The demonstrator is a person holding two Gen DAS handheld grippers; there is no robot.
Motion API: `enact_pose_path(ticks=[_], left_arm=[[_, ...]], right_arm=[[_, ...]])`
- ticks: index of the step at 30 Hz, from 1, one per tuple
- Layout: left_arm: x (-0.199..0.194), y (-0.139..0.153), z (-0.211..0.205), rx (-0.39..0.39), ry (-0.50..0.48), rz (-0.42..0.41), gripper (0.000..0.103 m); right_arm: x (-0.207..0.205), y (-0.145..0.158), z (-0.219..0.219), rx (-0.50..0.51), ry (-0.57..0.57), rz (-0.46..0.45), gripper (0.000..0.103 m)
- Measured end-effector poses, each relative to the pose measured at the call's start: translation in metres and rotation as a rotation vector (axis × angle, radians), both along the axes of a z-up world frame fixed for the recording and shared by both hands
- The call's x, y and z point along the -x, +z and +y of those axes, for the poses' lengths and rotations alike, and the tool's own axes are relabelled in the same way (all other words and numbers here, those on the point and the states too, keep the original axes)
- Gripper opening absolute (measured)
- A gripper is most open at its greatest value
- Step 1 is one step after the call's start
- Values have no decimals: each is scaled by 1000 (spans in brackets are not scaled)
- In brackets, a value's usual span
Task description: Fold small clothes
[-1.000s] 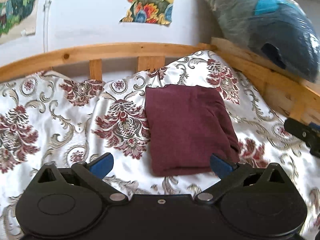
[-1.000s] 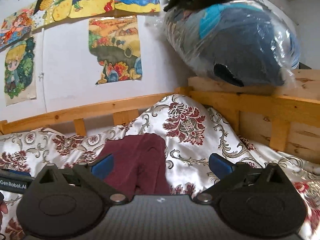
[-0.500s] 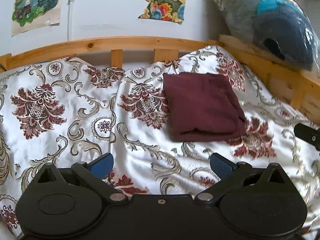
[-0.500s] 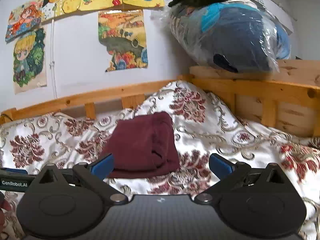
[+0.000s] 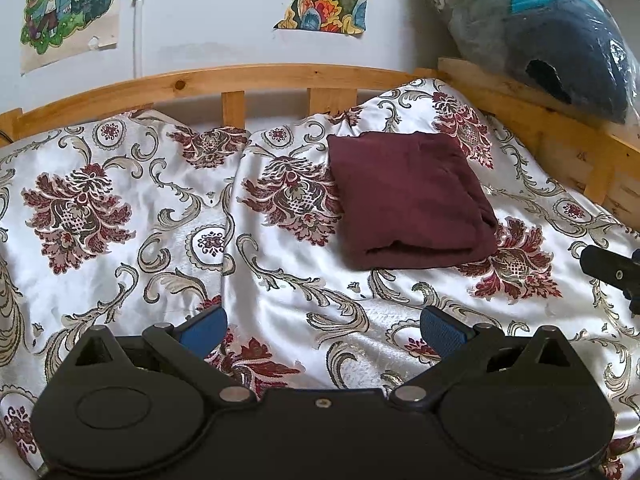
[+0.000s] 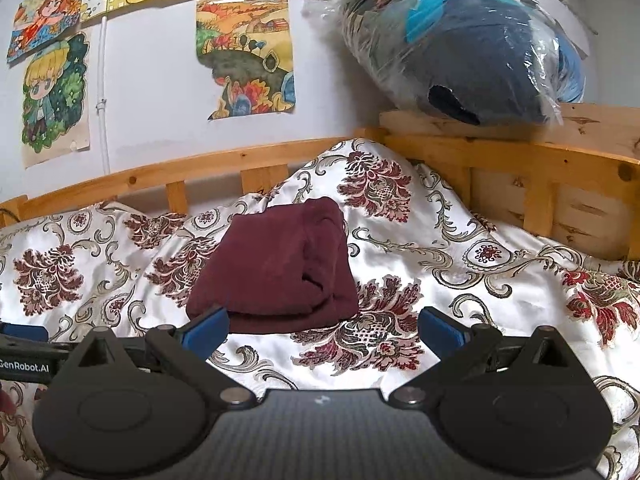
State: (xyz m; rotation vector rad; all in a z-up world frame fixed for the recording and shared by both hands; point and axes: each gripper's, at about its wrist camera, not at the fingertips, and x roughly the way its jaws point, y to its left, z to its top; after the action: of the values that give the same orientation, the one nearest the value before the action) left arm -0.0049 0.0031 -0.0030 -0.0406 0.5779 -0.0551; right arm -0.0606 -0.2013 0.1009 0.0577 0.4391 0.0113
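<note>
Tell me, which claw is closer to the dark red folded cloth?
Right. The right gripper sits just short of the folded cloth, its left finger at the near edge. The left gripper is farther back, with bedspread between.

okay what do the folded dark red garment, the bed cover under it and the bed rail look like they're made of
Folded maroon garment: looks like soft matte knit or fleece, with a dull, slightly fuzzy surface and thick rounded fold edges. Bed cover: probably satin-like jacquard, glossy white with sheen on the creases and a woven-looking floral pattern. Bed rail: light wood, likely pine, with visible knots and grain; whether it is varnished is unclear.
</note>
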Motion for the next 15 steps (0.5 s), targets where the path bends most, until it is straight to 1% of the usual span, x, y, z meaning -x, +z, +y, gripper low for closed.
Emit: enact_pose_path(ticks=[15], left_arm=[[2, 1, 2, 0, 7, -3, 102]], right_arm=[[0, 0, -6, -8, -29, 1, 103]])
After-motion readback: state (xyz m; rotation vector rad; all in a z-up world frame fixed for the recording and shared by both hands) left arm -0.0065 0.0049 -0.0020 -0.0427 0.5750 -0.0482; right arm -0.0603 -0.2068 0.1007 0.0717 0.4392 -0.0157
